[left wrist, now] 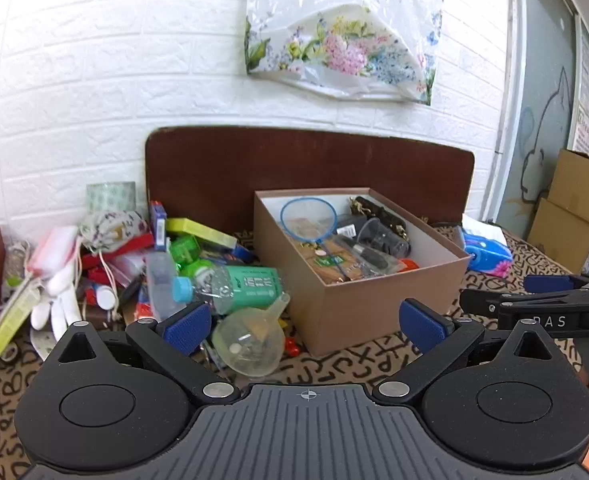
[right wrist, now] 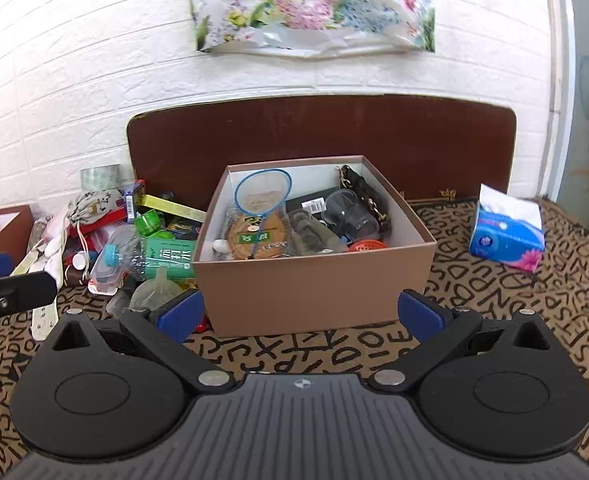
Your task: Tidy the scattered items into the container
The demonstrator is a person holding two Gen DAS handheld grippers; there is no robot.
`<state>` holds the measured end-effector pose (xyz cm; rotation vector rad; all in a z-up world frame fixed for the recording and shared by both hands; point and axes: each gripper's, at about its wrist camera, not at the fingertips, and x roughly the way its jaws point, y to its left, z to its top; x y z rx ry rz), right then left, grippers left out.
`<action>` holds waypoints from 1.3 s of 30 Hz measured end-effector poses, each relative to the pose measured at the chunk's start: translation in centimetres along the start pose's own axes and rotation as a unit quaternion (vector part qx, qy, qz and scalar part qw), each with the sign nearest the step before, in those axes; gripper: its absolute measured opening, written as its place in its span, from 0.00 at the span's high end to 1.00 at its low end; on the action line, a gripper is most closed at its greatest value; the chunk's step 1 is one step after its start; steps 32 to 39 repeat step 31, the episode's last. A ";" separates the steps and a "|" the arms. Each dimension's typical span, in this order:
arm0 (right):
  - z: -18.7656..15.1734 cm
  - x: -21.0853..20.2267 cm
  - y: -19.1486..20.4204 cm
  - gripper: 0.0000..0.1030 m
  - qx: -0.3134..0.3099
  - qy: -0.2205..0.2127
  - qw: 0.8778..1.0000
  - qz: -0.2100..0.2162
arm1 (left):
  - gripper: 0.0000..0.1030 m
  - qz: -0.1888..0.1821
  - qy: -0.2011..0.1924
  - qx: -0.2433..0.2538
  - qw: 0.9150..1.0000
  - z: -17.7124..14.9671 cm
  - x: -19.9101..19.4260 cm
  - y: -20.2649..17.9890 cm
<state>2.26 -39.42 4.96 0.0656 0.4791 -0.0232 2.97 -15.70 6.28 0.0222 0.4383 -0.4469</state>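
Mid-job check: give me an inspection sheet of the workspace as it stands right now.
Surface: letter-patterned cloth, bare in front of the box.
Job's things: brown box open, part filled; blue net hoop and clear cup inside.
Clutter: pile left of the box, including green-label bottle, clear funnel and white glove.
Grippers: left hand-held gripper open, empty; right hand-held gripper open, empty.
Cables: nothing seen.
Surroundings: tissue pack right of the box; white brick wall, floral bag hanging.
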 end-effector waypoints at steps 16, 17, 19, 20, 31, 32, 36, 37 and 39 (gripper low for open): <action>-0.7 -1.8 1.5 0.00 -0.008 0.008 1.000 -0.012 | 0.00 -0.040 0.007 0.000 0.999 -1.2 -1.4 -0.7; -0.7 -1.9 1.5 0.00 -0.008 0.008 1.000 -0.012 | 0.00 -0.039 0.011 -0.001 0.999 -1.2 -1.3 -0.7; -0.7 -2.0 1.6 0.00 -0.009 0.008 1.000 -0.012 | 0.00 -0.040 0.019 -0.004 0.999 -1.4 -1.2 -0.7; -0.8 -2.0 1.6 0.00 -0.009 0.008 1.000 -0.012 | 0.00 -0.041 0.023 -0.006 0.999 -1.4 -1.2 -0.7; -1.3 -2.3 0.9 0.00 -0.001 0.014 1.000 -0.019 | 0.00 -0.046 0.036 -0.011 0.998 -1.8 -1.0 -1.2; -1.3 -2.3 0.9 0.00 -0.001 0.014 1.000 -0.019 | 0.00 -0.046 0.036 -0.011 0.998 -1.8 -1.0 -1.2; -1.3 -2.3 0.9 0.00 -0.001 0.014 1.000 -0.019 | 0.00 -0.046 0.036 -0.011 0.998 -1.8 -1.0 -1.2; -1.3 -2.3 0.9 0.00 -0.001 0.014 1.000 -0.019 | 0.00 -0.046 0.036 -0.011 0.998 -1.8 -1.0 -1.2; -1.3 -2.3 0.9 0.00 -0.001 0.014 1.000 -0.019 | 0.00 -0.046 0.036 -0.011 0.998 -1.8 -1.0 -1.2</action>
